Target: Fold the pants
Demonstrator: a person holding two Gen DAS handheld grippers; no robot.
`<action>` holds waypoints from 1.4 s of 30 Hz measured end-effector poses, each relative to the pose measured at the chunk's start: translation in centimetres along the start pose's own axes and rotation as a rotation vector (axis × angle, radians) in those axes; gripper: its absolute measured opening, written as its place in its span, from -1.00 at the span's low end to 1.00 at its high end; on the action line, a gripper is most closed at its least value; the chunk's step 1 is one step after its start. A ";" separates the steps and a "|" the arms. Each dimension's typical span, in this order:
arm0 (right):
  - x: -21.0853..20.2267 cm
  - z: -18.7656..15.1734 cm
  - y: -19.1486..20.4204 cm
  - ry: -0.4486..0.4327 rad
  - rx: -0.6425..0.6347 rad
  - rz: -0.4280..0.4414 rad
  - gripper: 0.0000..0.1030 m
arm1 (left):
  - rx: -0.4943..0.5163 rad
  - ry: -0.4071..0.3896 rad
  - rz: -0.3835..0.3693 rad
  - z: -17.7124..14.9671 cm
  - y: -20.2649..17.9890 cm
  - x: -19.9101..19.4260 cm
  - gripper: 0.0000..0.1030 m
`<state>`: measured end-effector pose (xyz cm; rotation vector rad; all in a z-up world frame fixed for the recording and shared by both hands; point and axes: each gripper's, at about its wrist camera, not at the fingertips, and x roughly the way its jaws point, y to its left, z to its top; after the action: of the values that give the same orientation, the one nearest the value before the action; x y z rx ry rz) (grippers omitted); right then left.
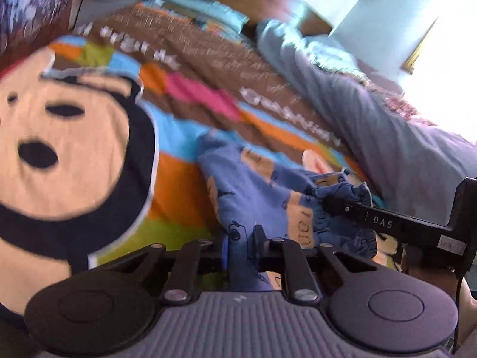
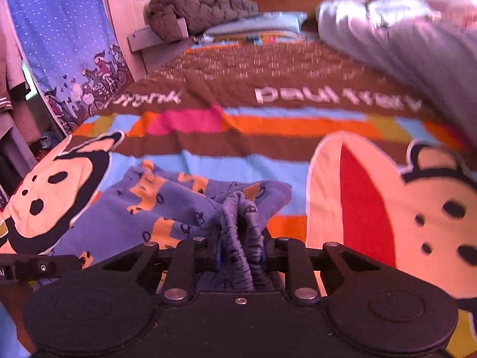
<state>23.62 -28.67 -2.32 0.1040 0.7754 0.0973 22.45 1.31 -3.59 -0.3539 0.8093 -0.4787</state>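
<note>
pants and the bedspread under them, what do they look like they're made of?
Pants: soft knit, likely cotton jersey, matte blue with an orange print; they bunch into soft folds, and the gathered band in the right gripper is ribbed like elastic.
Bedspread: woven or printed cotton-like cloth, matte, lying flat with shallow creases. Blur leaves the weave unclear.

one pants (image 2: 167,205), two hand-held grippers (image 1: 241,238) (image 2: 241,238), one bedspread (image 2: 268,137)

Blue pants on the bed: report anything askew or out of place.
The blue pants lie rumpled, not flat, their elastic waistband bunched between the right gripper pads. The left gripper pinches another part. Nothing looks torn or spilled.
</note>
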 end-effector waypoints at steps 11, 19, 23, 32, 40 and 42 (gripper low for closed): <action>-0.8 3.9 8.6 -0.156 -0.070 0.133 -0.57 | 0.010 -0.152 0.197 2.8 4.6 -8.1 -0.67; 5.1 2.9 15.0 -0.014 -0.135 0.180 -0.56 | -0.031 -0.028 0.395 3.2 7.7 -6.7 -0.67; 7.0 2.0 14.7 0.024 -0.104 0.166 -0.54 | 0.053 -0.024 0.438 3.2 6.5 -6.5 -0.66; 6.8 1.6 13.8 0.031 -0.109 0.169 0.03 | 0.068 0.001 0.493 3.3 6.7 -5.5 -0.12; 5.7 0.5 10.2 0.047 0.005 0.076 0.98 | 0.051 -0.016 0.567 3.4 7.0 -5.6 0.64; 4.7 0.0 9.2 0.048 0.073 0.073 0.98 | 0.058 -0.036 0.582 3.3 6.8 -5.7 0.71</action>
<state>26.51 -18.97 -4.43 0.1992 0.8230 0.1409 23.35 10.42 -1.28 -0.0619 0.8185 0.0484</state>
